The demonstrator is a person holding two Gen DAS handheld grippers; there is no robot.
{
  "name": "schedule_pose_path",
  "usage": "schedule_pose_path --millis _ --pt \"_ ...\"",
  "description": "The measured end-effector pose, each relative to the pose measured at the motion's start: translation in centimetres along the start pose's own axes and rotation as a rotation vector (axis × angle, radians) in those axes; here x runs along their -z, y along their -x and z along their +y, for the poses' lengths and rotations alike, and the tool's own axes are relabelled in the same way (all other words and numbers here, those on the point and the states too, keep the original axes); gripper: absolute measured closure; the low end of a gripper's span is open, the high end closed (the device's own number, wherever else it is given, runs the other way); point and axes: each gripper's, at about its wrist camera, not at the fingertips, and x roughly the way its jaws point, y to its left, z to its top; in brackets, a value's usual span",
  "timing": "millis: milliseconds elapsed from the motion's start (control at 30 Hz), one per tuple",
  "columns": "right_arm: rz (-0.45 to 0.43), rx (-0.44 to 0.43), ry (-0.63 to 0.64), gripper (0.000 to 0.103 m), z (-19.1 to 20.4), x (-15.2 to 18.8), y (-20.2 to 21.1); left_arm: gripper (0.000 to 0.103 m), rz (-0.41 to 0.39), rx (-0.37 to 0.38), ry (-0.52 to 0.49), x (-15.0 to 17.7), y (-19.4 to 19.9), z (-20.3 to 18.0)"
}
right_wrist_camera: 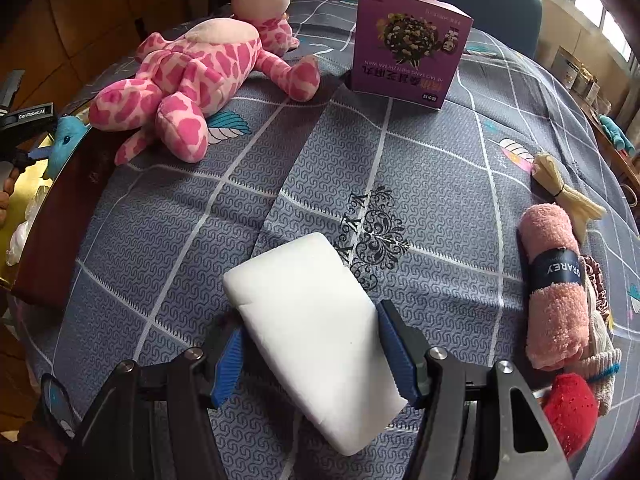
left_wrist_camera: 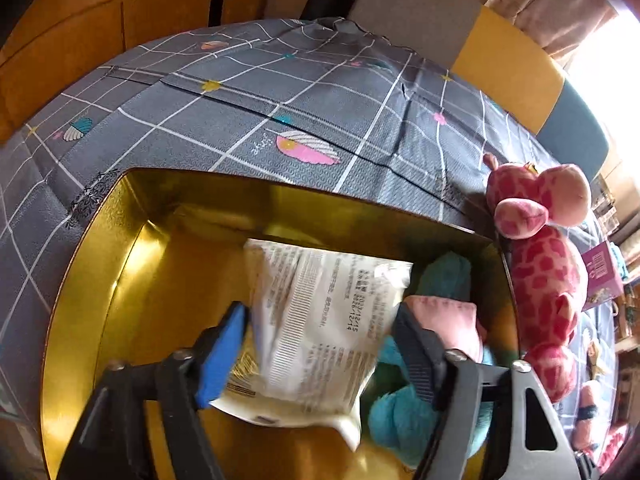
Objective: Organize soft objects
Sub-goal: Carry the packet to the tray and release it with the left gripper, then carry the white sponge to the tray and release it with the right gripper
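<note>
In the left wrist view my left gripper point(left_wrist_camera: 320, 332) is inside a gold-lined box point(left_wrist_camera: 100, 264), its jaws on either side of a white printed packet point(left_wrist_camera: 320, 320). Whether they press it I cannot tell. A teal plush point(left_wrist_camera: 400, 412) and a pink cushion point(left_wrist_camera: 444, 320) lie in the box beside it. In the right wrist view my right gripper point(right_wrist_camera: 310, 344) is shut on a white foam block point(right_wrist_camera: 316, 336) on the grey checked tablecloth point(right_wrist_camera: 200, 220). A pink spotted plush giraffe point(right_wrist_camera: 192, 80) lies by the box's rim and also shows in the left wrist view point(left_wrist_camera: 548, 264).
A purple box point(right_wrist_camera: 408, 48) stands at the back of the table. A rolled pink towel point(right_wrist_camera: 556, 284), a cream tassel point(right_wrist_camera: 568, 192), a red soft item point(right_wrist_camera: 568, 412) and knitted pieces point(right_wrist_camera: 600, 344) lie at the right. Chairs stand behind the table.
</note>
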Motion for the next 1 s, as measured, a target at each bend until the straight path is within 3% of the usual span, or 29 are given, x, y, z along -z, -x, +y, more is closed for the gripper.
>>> schedule_pose_path --millis 233,500,833,1000 --pt "-0.011 0.014 -0.004 0.04 0.1 0.1 -0.1 0.02 -0.097 -0.031 -0.069 1.7 4.1 -0.2" --pt "-0.035 0.039 -0.011 0.04 0.2 0.3 -0.1 0.018 -0.201 -0.034 -0.15 7.0 10.2 -1.0" --pt "-0.044 0.083 -0.041 0.043 0.4 -0.1 0.5 0.018 -0.264 -0.041 -0.212 11.1 14.2 -1.8" --pt "-0.067 0.035 -0.077 0.043 0.9 -1.1 2.1 0.018 -0.26 -0.034 -0.215 11.6 14.7 -1.5"
